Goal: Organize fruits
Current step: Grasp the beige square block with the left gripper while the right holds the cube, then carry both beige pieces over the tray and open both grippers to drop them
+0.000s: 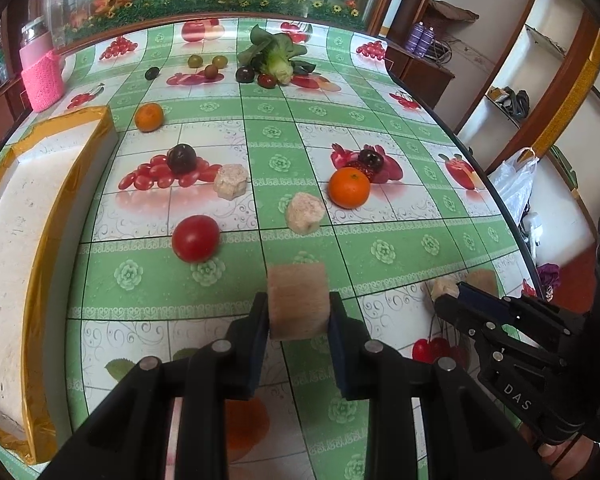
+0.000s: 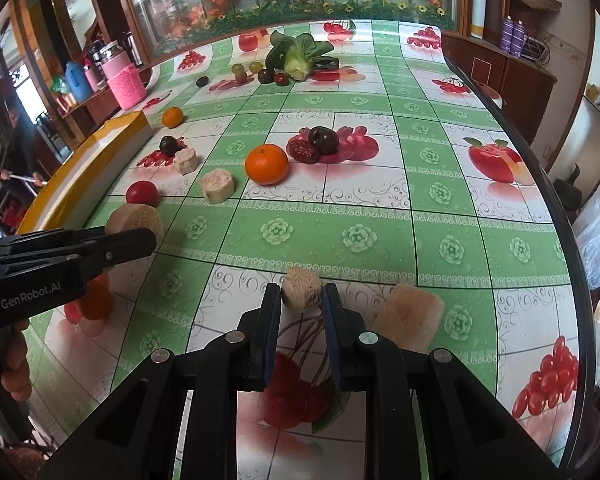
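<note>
I hold two tongs over a bench point(image 1: 380, 256) with a green and white cloth that has fruit pictures on it. My left tongs point(image 1: 299, 312) squeeze a tan chunk point(image 1: 298, 300) between the two pads, so they are closed on it. From the right camera I see those left tongs point(image 2: 112, 240) from the side, and white letters on them say "GenRobot.AI". My right tongs point(image 2: 301, 298) pinch a small pale chunk point(image 2: 301, 294), closed tight on it too. In the left camera the right tongs point(image 1: 456, 294) show the letters "DAS" on the black arm. A bigger tan block point(image 2: 408, 322) lies on the bench just beside the right tongs. Farther out a red tomato point(image 1: 195, 239) sits alone, and an orange point(image 1: 349, 187) rests near a pale chunk point(image 1: 305, 213). Another pale chunk point(image 1: 230, 181) sits just beside a dark plum point(image 1: 182, 159). A second dark plum point(image 1: 370, 159) is right behind the orange. A smaller orange point(image 1: 149, 117) sits near the corner of a white foam box point(image 1: 28, 208) with yellow tape on its edges, on the left side of the bench. At the far end a leafy green vegetable point(image 1: 274, 56) lies with some small round fruits next to it. A pink jar point(image 1: 41, 68) stands past the bench on the left.
</note>
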Demonstrator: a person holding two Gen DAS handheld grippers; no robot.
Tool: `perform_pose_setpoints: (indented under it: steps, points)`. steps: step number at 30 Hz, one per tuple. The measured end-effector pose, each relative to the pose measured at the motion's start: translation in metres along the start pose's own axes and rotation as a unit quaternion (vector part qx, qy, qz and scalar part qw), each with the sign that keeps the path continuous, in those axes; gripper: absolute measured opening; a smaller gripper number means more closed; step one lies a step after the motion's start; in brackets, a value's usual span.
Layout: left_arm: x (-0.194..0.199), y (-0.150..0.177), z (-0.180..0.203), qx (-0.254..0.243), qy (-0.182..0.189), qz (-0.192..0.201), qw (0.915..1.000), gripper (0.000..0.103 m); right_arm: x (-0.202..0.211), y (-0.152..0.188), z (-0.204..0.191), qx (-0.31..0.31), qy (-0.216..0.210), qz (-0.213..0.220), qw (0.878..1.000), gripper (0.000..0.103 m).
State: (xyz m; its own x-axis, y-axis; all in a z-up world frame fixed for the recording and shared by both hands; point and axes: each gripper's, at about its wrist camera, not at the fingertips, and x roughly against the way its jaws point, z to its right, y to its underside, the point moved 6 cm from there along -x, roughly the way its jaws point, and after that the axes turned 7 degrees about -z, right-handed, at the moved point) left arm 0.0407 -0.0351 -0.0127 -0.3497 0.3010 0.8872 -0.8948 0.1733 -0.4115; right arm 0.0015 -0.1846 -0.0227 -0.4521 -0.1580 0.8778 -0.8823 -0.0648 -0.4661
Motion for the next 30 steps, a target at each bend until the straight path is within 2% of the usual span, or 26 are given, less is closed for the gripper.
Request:
perform_pose_setpoints:
  steps: [14, 23, 30]
  points:
    - [0.011, 0.014, 0.004, -0.018, -0.002, 0.002, 0.9998, 0.031, 0.006, 0.010, -0.011, 0.004, 0.004, 0.001, 1.000, 0.021]
    - [0.015, 0.016, 0.000, -0.011, 0.000, 0.002, 0.9999, 0.031, 0.009, 0.011, -0.019, 0.007, 0.002, 0.005, 1.000, 0.021]
    - [0.016, 0.020, -0.009, -0.009, -0.004, -0.002, 0.9999, 0.031, 0.000, 0.012, -0.017, -0.003, 0.000, -0.007, 1.000, 0.021]
